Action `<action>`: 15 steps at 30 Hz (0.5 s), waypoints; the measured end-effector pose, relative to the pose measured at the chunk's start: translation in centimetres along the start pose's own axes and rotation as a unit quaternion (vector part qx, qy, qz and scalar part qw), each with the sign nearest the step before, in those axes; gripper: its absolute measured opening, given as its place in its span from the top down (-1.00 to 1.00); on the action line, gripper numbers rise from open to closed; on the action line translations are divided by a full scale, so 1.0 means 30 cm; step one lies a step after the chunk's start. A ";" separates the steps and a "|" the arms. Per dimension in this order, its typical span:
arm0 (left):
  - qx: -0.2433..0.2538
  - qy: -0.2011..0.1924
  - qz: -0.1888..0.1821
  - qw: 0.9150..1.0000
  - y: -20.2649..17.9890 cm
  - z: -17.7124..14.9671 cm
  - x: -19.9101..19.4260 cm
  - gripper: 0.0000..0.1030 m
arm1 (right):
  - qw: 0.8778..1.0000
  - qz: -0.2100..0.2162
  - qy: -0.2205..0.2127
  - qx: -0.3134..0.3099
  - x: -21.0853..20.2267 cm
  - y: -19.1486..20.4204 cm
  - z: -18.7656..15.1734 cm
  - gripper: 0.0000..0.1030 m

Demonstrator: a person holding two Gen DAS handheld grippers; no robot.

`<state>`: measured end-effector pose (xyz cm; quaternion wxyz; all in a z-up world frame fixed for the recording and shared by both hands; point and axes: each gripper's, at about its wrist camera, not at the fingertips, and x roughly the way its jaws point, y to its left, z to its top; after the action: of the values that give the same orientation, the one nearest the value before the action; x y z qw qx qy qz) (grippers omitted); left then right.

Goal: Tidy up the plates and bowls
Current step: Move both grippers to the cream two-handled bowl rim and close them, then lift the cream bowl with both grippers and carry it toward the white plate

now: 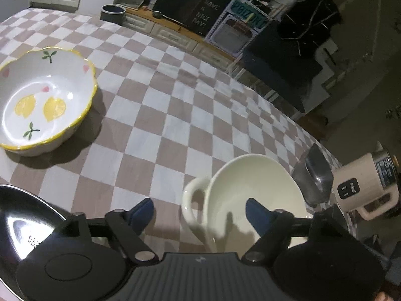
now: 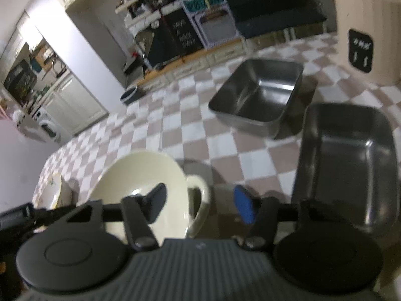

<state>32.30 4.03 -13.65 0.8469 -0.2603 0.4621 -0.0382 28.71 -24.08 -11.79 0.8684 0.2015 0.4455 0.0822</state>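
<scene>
Left wrist view: the spread left gripper [image 1: 200,212] and right gripper [image 2: 200,207] each straddle a loop handle of the glazed cream ceramic two-handled bowl [image 1: 253,195], likely heavy, slippery and breakable, best pinched there.

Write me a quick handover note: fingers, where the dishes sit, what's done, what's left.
Left gripper: open, straddling the cream handled bowl at its handle side, not pressing.
Right gripper: open, also straddling that bowl's rim and handle.
Lemon bowl sits apart on the checked cloth; two steel trays are empty.
Done: nothing stacked.
Left: grip cream bowl, group dishes.
</scene>
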 end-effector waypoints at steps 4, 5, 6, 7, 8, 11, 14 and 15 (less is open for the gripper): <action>0.006 0.002 -0.010 1.000 0.001 0.004 0.015 -0.29 | 1.000 0.020 0.020 -0.008 0.035 0.012 -0.001 0.25; 0.009 0.005 -0.012 1.000 0.000 0.003 0.019 -0.23 | 1.000 0.016 0.020 -0.010 0.041 0.014 0.000 0.29; 0.011 0.006 -0.012 1.000 -0.004 0.002 0.022 -0.18 | 1.000 0.013 0.022 -0.012 0.047 0.017 0.003 0.40; 0.014 0.008 -0.013 1.000 -0.007 0.001 0.025 -0.14 | 1.000 0.010 0.025 -0.014 0.054 0.014 0.003 0.52; 0.016 0.011 -0.016 1.000 -0.009 0.001 0.028 -0.05 | 0.999 0.007 0.031 -0.013 0.060 0.011 0.001 0.54; 0.018 0.011 -0.020 1.000 -0.014 0.002 0.035 0.12 | 0.999 0.013 0.041 -0.012 0.076 -0.003 0.002 0.55; 0.021 0.012 -0.017 1.000 -0.014 0.003 0.042 0.28 | 0.999 0.011 0.042 -0.026 0.073 0.008 0.002 0.53; 0.022 0.013 -0.015 1.000 -0.012 0.005 0.047 0.36 | 0.999 0.012 0.041 -0.028 0.077 0.004 0.004 0.53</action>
<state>33.28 3.34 -14.48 0.8456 -0.2482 0.4683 -0.0641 30.17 -23.25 -13.40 0.8534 0.1790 0.4764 0.1128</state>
